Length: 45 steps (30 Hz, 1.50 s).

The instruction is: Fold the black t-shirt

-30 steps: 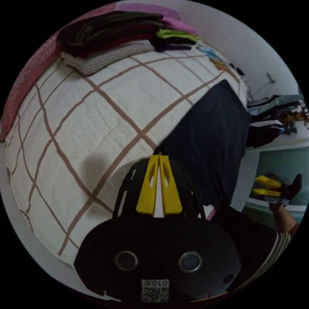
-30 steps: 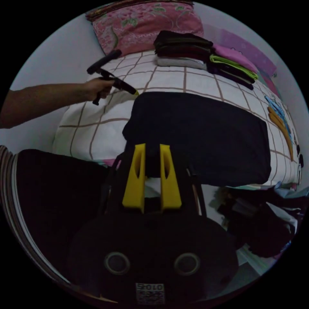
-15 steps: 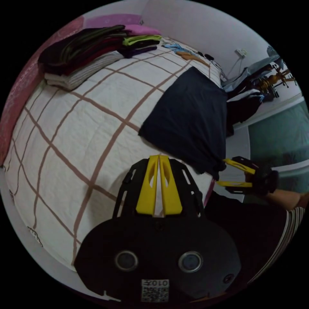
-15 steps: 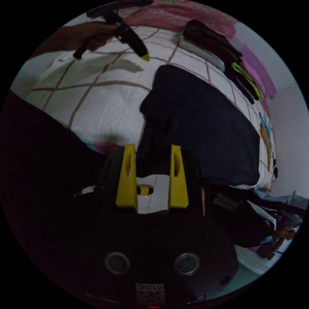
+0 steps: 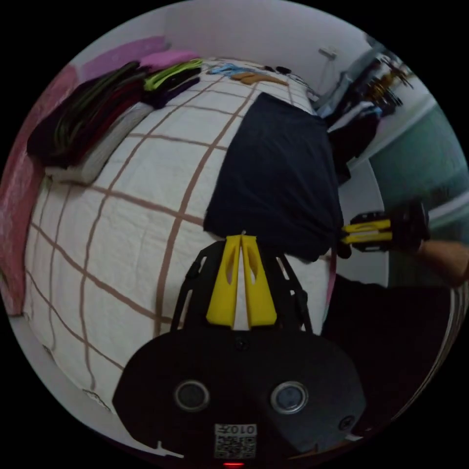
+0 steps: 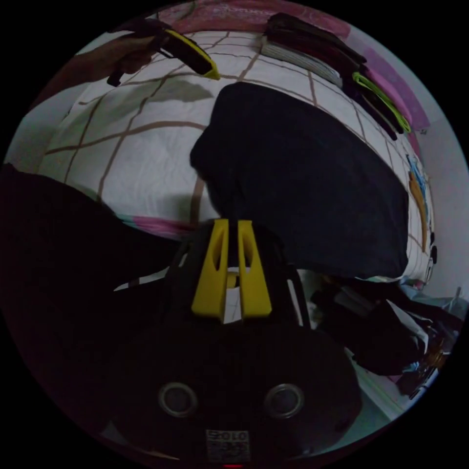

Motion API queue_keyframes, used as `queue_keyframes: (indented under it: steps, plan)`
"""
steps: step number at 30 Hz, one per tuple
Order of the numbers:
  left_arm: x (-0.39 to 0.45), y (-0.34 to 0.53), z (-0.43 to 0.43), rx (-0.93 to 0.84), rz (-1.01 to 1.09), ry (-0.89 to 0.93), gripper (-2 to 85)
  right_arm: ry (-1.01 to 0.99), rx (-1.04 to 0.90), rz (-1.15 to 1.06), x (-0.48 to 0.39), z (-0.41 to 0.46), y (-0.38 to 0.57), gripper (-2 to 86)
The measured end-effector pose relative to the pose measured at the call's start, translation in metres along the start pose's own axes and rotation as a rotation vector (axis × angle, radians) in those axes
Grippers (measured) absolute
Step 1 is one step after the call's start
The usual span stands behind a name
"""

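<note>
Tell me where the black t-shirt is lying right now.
In the left gripper view, the black t-shirt lies spread on the checked bedspread near the bed's edge, with the folded clothes stack across the bed.

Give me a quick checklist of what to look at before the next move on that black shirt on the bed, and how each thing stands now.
1. Right gripper closed on the near corner of the black t-shirt: ok, jaws nearly together on cloth.
2. Left gripper gripping the shirt: cannot tell; jaws together at its edge, and it looks raised above the bed.
3. Shirt lying flat on the bedspread: ok.
4. Folded pile away from the shirt: ok.
5. Checked bedspread bare beside the shirt for folding: ok.
</note>
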<state>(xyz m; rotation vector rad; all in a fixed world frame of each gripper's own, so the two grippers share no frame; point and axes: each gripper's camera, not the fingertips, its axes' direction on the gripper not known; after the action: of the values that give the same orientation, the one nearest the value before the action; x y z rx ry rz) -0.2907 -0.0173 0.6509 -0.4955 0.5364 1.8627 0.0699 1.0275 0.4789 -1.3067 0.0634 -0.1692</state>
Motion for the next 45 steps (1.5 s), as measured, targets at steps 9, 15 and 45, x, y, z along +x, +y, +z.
queue_keyframes:
  steps: [9, 15, 45]
  plan:
    - [0.097, 0.021, 0.019, 0.013, 0.541, -0.262, 10.6, -0.221, 0.135, 0.152, 0.049, -0.052, 0.011, 4.3]
    - [0.123, 0.005, 0.042, 0.051, 0.508, -0.38, 12.1, -0.219, 0.116, 0.111, 0.071, -0.074, -0.002, 4.3]
    - [0.138, -0.093, -0.015, -0.015, 0.838, -0.543, -0.5, -0.286, 0.224, -0.019, 0.134, -0.124, -0.014, 4.1]
